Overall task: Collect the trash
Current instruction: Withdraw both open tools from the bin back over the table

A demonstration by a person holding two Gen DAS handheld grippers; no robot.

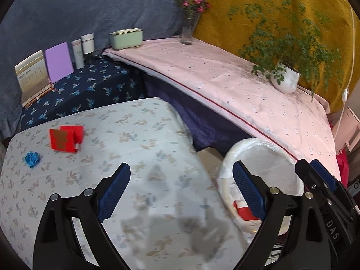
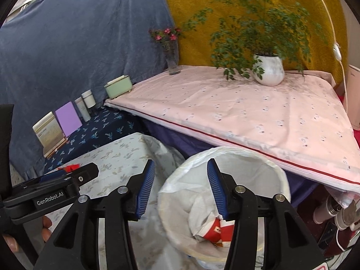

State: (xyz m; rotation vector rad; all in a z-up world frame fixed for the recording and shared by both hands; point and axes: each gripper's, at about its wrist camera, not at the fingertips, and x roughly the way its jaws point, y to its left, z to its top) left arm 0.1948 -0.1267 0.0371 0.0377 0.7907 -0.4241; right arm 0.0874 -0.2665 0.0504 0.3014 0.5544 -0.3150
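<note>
Red-and-white wrapper point(image 2: 219, 232) lies crumpled in lined bin point(image 2: 279, 175); both tools gape, empty.

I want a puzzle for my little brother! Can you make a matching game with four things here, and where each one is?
Things:
1. red box
2. blue scrap
3. plant pot
4. red-and-white wrapper

Places:
A. on the pink cloth, under green leaves
B. inside the white bin
C. on the leaf-print cloth, nearest its left edge in the left wrist view
D. on the leaf-print cloth, just right of the blue thing

Pairs: 1-D, 2-C, 3-A, 4-B
</note>
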